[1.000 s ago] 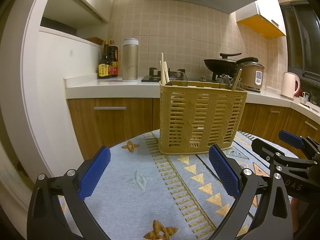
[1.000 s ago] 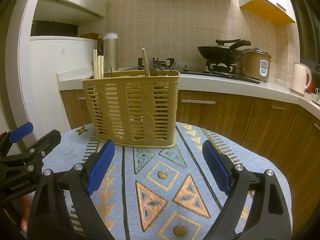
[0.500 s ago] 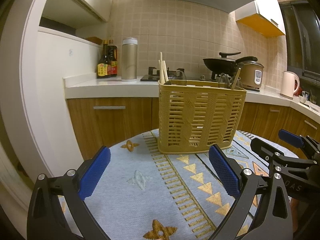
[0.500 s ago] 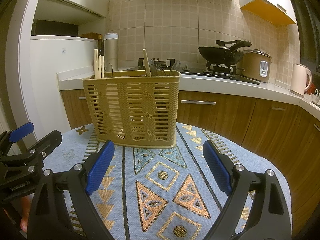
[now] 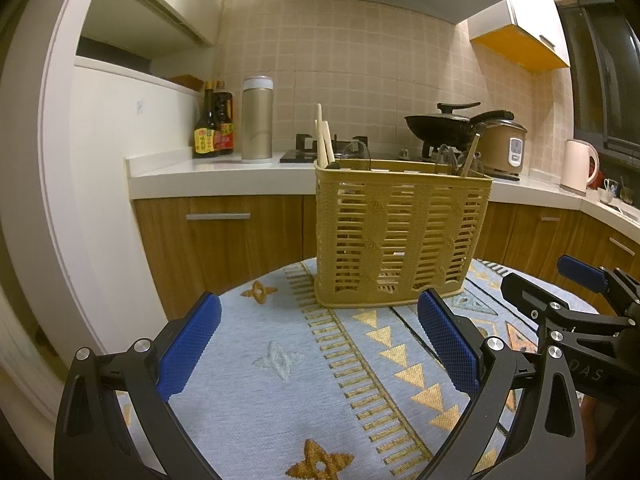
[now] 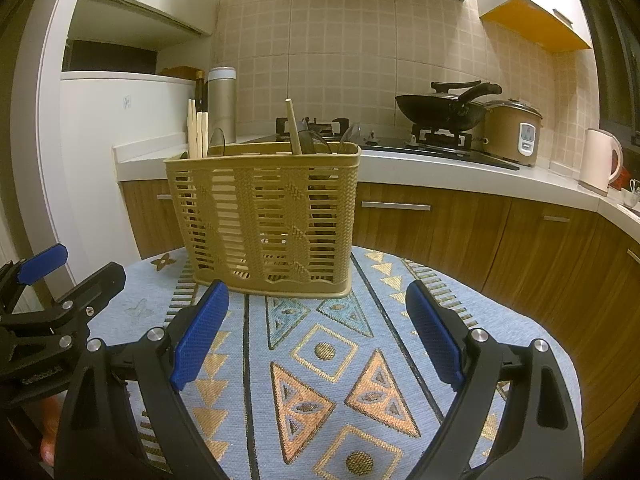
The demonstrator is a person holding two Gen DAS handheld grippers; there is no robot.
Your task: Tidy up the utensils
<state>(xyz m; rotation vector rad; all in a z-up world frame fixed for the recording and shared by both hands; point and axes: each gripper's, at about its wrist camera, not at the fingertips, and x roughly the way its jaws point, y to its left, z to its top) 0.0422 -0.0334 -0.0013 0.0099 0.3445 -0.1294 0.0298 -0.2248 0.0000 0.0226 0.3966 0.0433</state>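
Nothing moved; left gripper [image 5: 318, 344], right gripper [image 6: 316, 334] wide open, empty; bottles [image 5: 214, 126] clear only in left view.

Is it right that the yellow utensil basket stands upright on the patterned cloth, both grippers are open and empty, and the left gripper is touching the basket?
Not quite. The left gripper is not touching the basket; the left wrist view shows bare cloth between them. The rest holds: the basket stands upright, and the right gripper is open and empty too.
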